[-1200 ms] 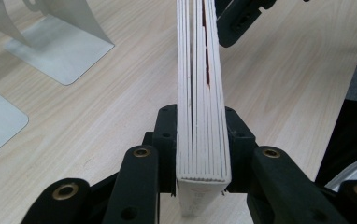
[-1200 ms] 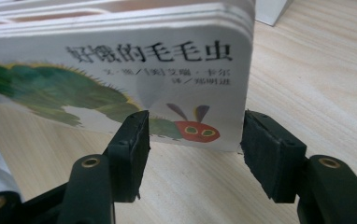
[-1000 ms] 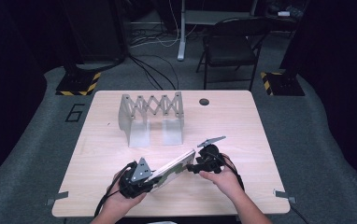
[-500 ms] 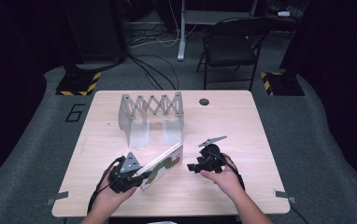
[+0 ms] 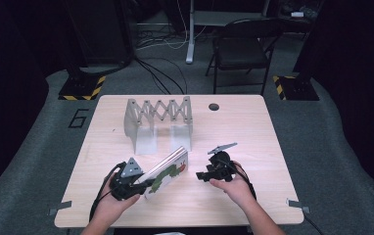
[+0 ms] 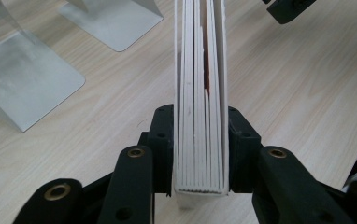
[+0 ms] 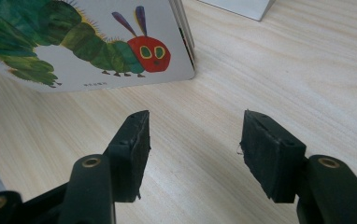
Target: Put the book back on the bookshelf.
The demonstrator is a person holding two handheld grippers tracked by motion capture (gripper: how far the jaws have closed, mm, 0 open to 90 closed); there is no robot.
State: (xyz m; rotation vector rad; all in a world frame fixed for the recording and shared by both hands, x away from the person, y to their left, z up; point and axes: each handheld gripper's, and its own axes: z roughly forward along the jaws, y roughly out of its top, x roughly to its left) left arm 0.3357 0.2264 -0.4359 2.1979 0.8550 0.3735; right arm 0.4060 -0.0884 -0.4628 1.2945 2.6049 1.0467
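A person's two hands work at a pale wooden bench (image 5: pixel 253 127), each holding a black claw. The left claw (image 5: pixel 143 185), near the bench's front edge and left of centre, pinches a thick board book (image 5: pixel 168 172) across its pages; in the left gripper view the two jaws press flat against both covers of the book (image 6: pixel 200 98), whose stacked page edges run away from the camera. The book stands tilted on its edge, its cover facing the front right corner and showing a green caterpillar with a red head (image 7: pixel 148 53).

The right claw (image 5: pixel 200 175) sits just beside the book, toward the front right, with its jaws spread apart and nothing between them; in the right gripper view the bare wood grain shows in the gap, and the book's lower corner (image 7: pixel 186 70) lies just beyond the jaw tips without touching them.

Behind the book, toward the bench's back edge, stands a grey metal rack (image 5: pixel 158 120) with a scissor-lattice span between two upright plates. A small dark round grommet (image 5: pixel 214 106) sits near the back edge, right of the rack.
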